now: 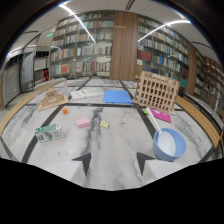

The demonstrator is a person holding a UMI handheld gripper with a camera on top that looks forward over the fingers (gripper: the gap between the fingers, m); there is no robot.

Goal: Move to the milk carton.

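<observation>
A: Where's the hand-held gripper [112, 161] right now?

B: Hovering over the white marble-patterned desk [117, 145], its two dark fingertips [83, 162] spread apart with bare desktop between them. It's holding nothing.

A: And the green and white milk carton [49, 133]?

B: Lying on its side, ahead of the fingers and off to the left, well apart from them. There's printing on it, but it's too small to read.

A: What else?

B: A small pink block [83, 122] just ahead, a light blue plastic bowl [169, 144] to the right, a wooden slatted crate [156, 90] and a flat blue folder [118, 96] beyond. Bookshelves [82, 47] fill the back wall.
</observation>
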